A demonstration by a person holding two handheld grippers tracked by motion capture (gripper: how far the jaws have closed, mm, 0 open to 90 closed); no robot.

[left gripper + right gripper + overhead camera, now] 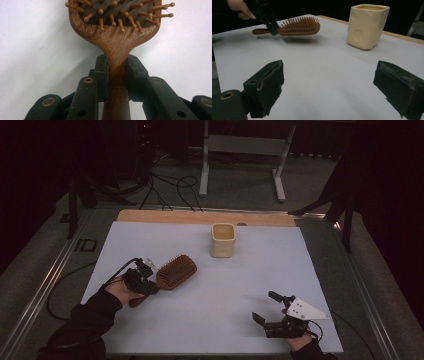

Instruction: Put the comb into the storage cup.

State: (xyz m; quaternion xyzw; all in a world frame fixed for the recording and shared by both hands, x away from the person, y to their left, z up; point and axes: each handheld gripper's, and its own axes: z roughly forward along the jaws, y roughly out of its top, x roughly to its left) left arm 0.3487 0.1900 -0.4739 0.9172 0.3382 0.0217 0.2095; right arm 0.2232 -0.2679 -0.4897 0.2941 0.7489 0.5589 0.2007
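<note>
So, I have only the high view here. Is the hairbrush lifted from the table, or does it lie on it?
Observer: It is lifted. In the right gripper view the hairbrush hangs above the table, with its shadow under it.
Operator: Where on the handle does the left gripper hold it?
Observer: In the left gripper view the left gripper is shut on the narrow neck of the handle, just below the head.
Operator: And the right gripper, does it hold anything?
Observer: No. In its own view the right gripper is open, with only bare table between its jaws.
</note>
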